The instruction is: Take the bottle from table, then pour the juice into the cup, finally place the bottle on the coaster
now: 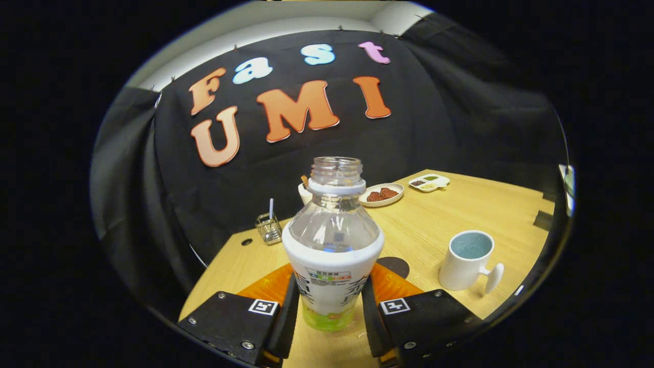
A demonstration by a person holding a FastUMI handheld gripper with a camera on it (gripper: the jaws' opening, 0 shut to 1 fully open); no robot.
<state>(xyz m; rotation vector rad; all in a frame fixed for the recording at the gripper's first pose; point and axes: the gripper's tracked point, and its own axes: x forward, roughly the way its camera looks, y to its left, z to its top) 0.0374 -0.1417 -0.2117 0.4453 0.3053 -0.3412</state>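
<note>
An uncapped clear bottle [332, 245] with a white label and a green base stands upright between my fingers. My gripper [329, 294] is shut on the bottle, its black pads [290, 306] pressing the label from both sides. Whether the base rests on the wooden table [434, 225] or hangs just over it, I cannot tell. A white mug [467, 260] with a pale blue inside stands to the right of the bottle, handle turned toward me. The dark round coaster [394, 266] lies just beyond my right finger, between bottle and mug, partly hidden.
At the table's far side lie a plate of brown food [381, 194], a small divided dish [429, 182] and a white cup [304, 193] half hidden by the bottle's neck. A wire holder with a straw [269, 228] stands far left, near the table edge.
</note>
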